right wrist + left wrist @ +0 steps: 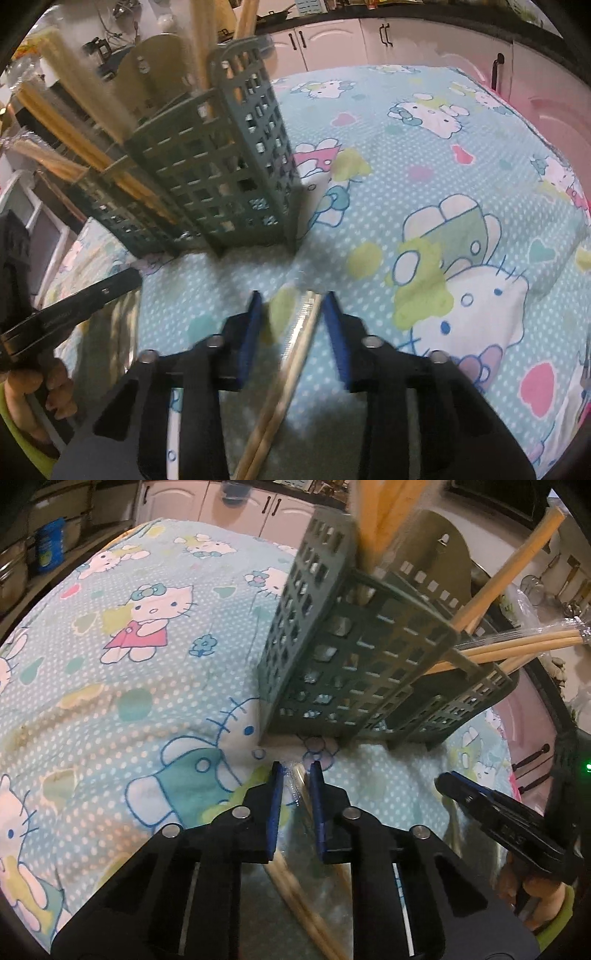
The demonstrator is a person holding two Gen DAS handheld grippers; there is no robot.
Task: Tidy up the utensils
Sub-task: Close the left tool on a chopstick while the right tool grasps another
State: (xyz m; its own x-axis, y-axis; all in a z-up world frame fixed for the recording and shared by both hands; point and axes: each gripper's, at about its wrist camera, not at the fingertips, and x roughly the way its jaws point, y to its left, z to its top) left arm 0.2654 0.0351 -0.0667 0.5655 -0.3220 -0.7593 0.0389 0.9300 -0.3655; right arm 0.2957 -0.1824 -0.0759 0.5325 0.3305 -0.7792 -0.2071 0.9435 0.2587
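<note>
A dark green perforated utensil holder (354,657) stands on the Hello Kitty cloth (122,657) with several wooden chopsticks (517,572) leaning out of it. It also shows in the right wrist view (214,166). My left gripper (295,771) is just in front of the holder, its jaws close around a plastic-wrapped pair of chopsticks (295,886). My right gripper (293,299) is open, with another wrapped pair of chopsticks (291,365) lying between its jaws, nearer the right pad. Each gripper shows at the edge of the other's view.
Pink cabinets (406,37) with dark handles line the far side. A blue container (50,544) and metal pots stand on a shelf at the far left. The cloth (443,166) stretches wide beside the holder.
</note>
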